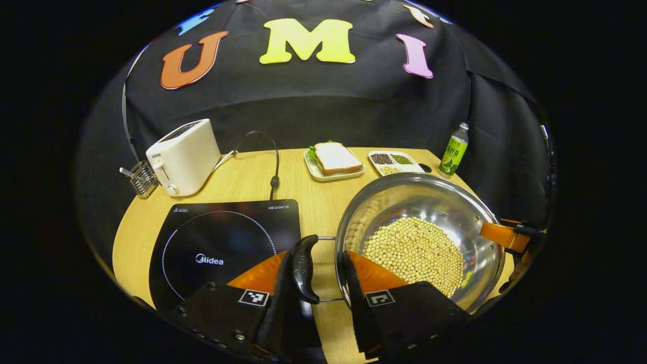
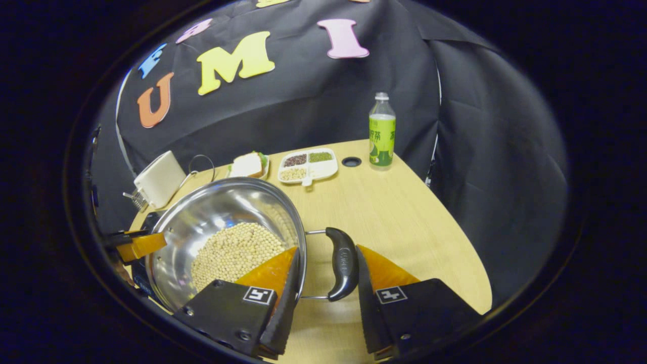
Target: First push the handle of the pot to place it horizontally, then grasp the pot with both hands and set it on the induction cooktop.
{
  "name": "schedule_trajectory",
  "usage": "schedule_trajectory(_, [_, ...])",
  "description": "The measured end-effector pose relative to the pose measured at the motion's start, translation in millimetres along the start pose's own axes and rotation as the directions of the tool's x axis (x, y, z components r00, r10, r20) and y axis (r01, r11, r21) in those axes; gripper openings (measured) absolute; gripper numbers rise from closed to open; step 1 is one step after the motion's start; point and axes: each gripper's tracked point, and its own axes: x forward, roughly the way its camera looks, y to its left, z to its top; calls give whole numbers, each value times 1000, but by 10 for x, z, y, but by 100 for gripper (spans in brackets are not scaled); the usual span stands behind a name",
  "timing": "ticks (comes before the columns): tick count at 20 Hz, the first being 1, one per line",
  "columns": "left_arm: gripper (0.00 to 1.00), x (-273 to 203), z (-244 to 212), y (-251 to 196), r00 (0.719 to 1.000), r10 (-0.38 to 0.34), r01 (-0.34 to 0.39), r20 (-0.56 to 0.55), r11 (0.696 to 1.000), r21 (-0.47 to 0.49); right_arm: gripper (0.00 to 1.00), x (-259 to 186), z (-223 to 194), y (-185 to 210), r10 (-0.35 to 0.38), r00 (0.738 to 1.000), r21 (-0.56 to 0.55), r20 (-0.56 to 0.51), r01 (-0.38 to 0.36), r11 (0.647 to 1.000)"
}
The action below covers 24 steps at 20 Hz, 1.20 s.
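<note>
pot (image 1: 419, 242), near rim hidden behind left tool (image 1: 316, 283)

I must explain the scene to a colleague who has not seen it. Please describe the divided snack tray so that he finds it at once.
Start at the wooden table and look to its far edge, by the black cloth. The divided tray lies there between the sandwich plate and the green bottle. It alone has compartments, holding dark, green and pale grains.

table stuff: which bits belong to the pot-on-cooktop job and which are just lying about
In the job: shiny steel pot of beans, its black side handles, black induction cooktop.

Lying about: white toaster, sandwich plate, divided bean tray, green-labelled bottle.
</note>
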Motion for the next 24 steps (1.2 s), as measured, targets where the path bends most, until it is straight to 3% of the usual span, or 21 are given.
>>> schedule_trajectory(14, [54, -916, -113, 1242, 992, 88, -80, 89, 993, -87, 58, -551, -79, 1371, 140, 990, -61, -6, -140, 988])
schedule_trajectory(24, [54, -1279, 258, 2012, 974, 175, -156, 146, 979, -134, 58, -627, 345, 2349, 208, 978, -121, 10, -205, 971])
